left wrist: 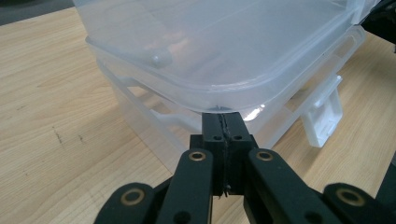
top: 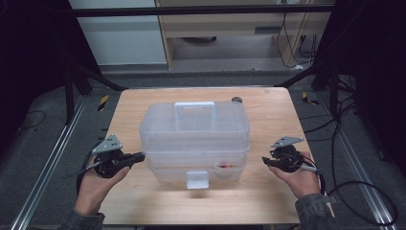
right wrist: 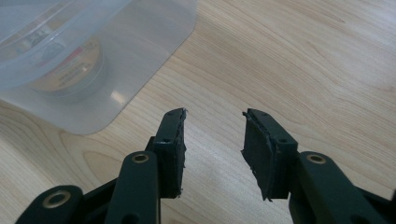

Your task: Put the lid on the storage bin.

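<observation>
A clear plastic box with a lid, a top handle and a white front latch stands mid-table. My left gripper is shut with nothing between its pads, its tips right at the box's left side. In the left gripper view the shut tips sit just under the lid's rim on the box. My right gripper stands open a short way off the box's right side. Its jaws hold nothing over bare wood, and a round spool shows through the box wall.
The wooden table has bare surface on both sides of the box and in front of it. A small dark round object lies at the far edge. Black frame posts and cables surround the table. The latch hangs down loose.
</observation>
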Demonstrator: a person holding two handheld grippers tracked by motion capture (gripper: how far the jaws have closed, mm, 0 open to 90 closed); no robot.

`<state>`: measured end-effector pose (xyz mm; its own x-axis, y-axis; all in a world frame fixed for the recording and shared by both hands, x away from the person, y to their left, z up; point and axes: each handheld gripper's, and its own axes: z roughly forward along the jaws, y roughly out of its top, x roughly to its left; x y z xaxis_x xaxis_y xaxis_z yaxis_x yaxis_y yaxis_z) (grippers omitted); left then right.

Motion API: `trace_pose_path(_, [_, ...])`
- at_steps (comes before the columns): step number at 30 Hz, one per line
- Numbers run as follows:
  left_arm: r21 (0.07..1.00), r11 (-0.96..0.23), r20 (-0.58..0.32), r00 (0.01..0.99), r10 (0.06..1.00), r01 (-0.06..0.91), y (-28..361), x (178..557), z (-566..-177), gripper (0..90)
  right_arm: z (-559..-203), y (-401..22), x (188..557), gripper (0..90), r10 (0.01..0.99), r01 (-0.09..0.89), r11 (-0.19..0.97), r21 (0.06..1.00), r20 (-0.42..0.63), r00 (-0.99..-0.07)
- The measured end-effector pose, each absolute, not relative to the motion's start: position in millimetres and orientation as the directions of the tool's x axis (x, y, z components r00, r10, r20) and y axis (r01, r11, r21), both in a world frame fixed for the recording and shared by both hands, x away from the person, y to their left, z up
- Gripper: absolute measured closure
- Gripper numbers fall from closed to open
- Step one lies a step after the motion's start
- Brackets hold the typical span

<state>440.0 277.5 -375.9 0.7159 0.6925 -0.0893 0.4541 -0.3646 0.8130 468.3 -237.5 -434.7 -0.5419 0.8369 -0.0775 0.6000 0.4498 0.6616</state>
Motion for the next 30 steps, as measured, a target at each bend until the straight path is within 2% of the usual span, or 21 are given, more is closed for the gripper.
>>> trace_pose_path(26, [0.771,-0.399,-0.098,0.713,0.695,0.496,281,437,-397,88.7,-439,-239,469,58.2,0.839,0.609,0.445,0.656,-0.068,-0.54])
trace_pose_path(30, [0.758,-0.412,-0.075,0.696,0.714,0.505,287,439,-400,87.8,-439,-240,469,58.2,0.839,0.609,0.446,0.656,-0.069,-0.54])
